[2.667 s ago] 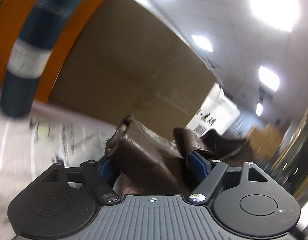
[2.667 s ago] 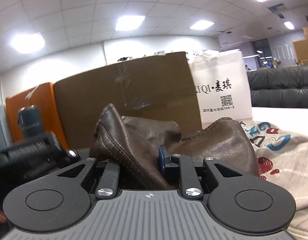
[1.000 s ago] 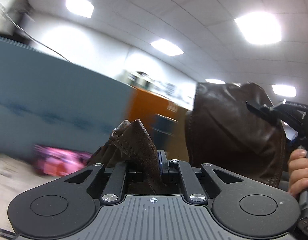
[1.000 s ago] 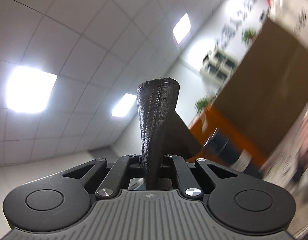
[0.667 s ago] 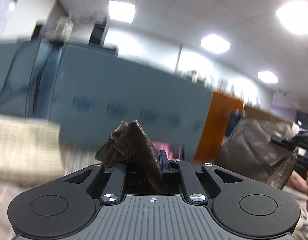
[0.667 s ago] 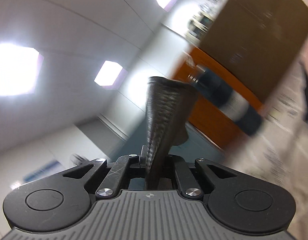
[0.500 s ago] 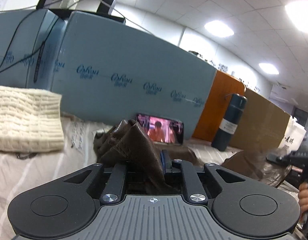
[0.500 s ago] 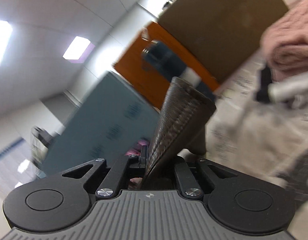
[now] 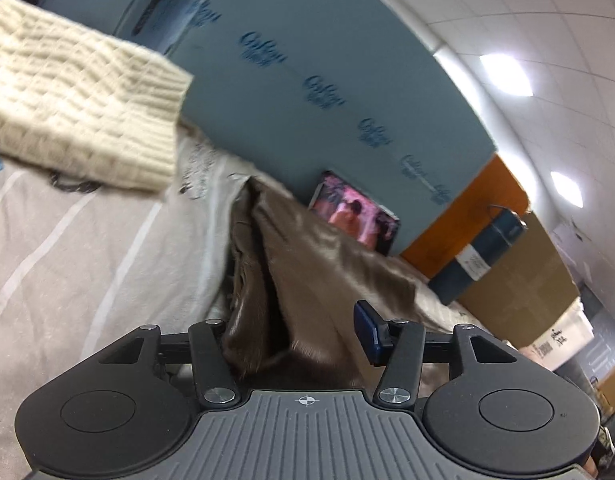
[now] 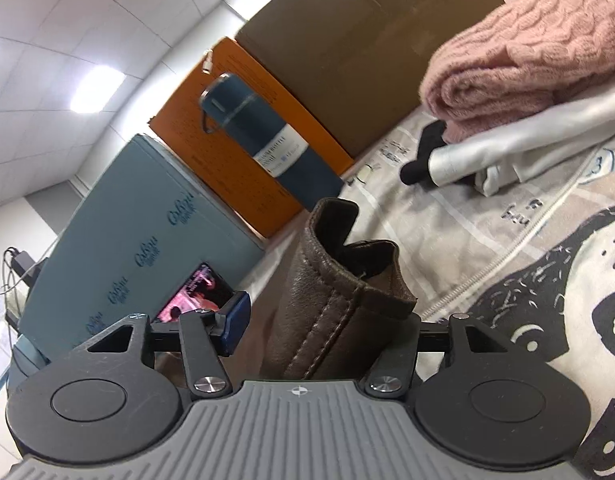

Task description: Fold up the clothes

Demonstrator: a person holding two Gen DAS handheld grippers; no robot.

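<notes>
Nearest the left wrist camera, the left gripper (image 9: 295, 332) has its jaws spread wide, with a bunched fold of the brown leather garment (image 9: 307, 264) lying loose between them; only the blue pad of the 3 o'clock finger (image 9: 367, 330) shows, clear of the leather. From there the garment runs toward 12 o'clock over the printed cloth (image 9: 87, 248) covering the table. Farther out at 10 o'clock lies a cream knitted sweater (image 9: 75, 92), seen only in this view.

In the right wrist view, the right gripper (image 10: 319, 320) is likewise spread, and a stitched leather edge of the same garment (image 10: 339, 292) stands upright between the jaws, nearer the 3 o'clock side. Past it at 2 o'clock, only this camera catches a folded pink knit (image 10: 527, 48) stacked on a silver-white garment (image 10: 519, 140).

Both views share the far row: a phone (image 9: 355, 220) with a lit screen propped against a grey-blue foam board (image 9: 327, 92), then an orange box (image 10: 247, 128), a dark blue flask (image 10: 263, 140) and a cardboard box (image 10: 359, 44).
</notes>
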